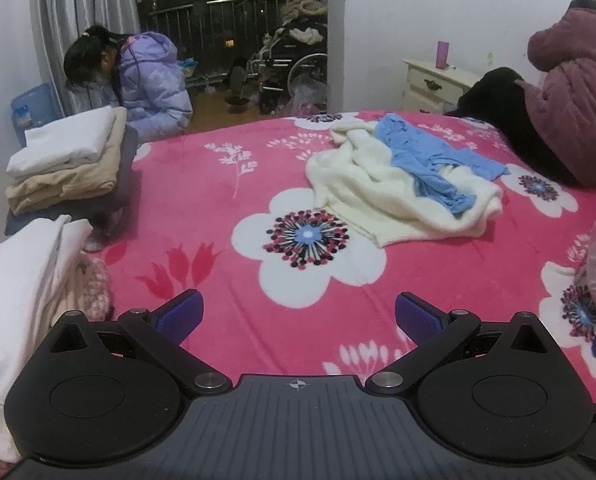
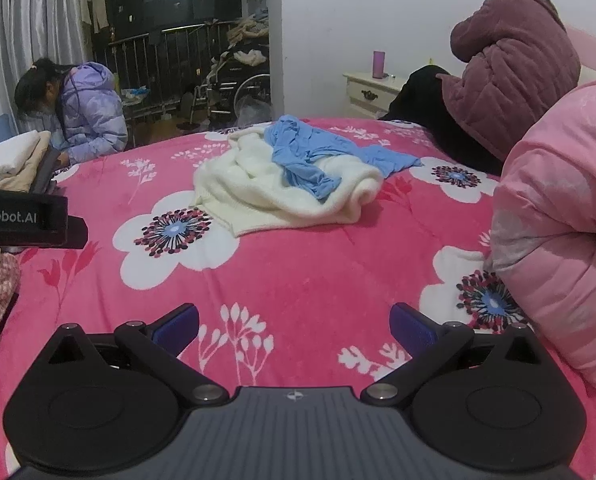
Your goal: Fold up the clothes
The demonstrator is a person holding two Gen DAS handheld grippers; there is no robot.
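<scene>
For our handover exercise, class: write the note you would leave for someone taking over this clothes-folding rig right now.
Left gripper: open, empty, low over the pink floral bedspread.
Right gripper: open, empty, also near the bed's front edge.
Unfolded: a cream sweater crumpled mid-bed, with a blue garment lying across it.
Done: a folded stack at the bed's left side, another folded pile nearer the left gripper.
Left to do: lift off the blue garment, fold both pieces, add them to the stacks.
</scene>
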